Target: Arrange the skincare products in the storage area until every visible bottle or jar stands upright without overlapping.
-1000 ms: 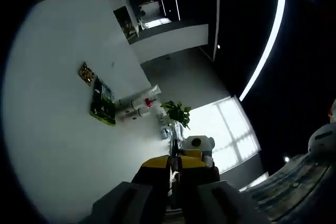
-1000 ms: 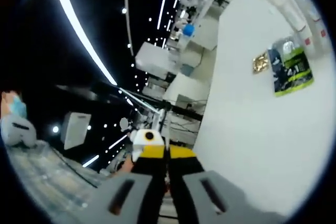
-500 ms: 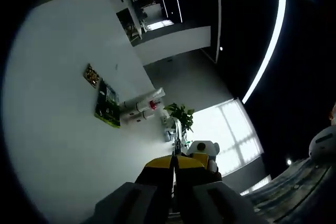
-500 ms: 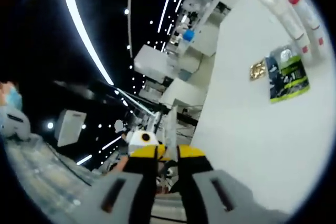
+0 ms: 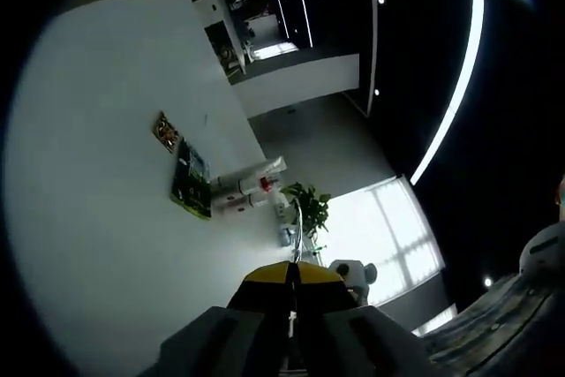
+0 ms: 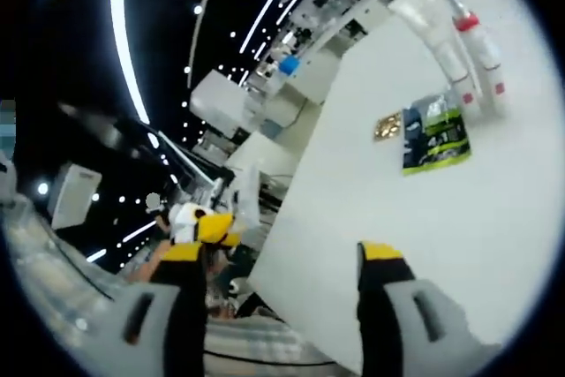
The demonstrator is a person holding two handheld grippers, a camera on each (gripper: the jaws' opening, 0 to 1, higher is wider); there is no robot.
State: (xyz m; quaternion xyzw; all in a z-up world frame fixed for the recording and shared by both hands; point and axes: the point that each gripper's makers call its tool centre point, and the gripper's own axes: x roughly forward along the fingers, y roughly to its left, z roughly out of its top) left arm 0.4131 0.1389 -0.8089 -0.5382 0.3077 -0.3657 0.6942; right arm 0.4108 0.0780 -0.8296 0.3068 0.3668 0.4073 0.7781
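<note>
Tubes (image 6: 446, 46) lying flat on far bench (image 6: 371, 218) | step: approach | my right jaws spread, left clenched empty | next: reach, stand one upright

We're in a big open office or showroom: long strip lights (image 5: 441, 112) cross a dark ceiling, a white worktop (image 5: 97, 245), a potted plant (image 5: 309, 207) by a bright window (image 5: 388, 236).

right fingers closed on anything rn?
No. In the right gripper view the right gripper is open, nothing between its fingers, and the green pouch lies apart on the table.
</note>
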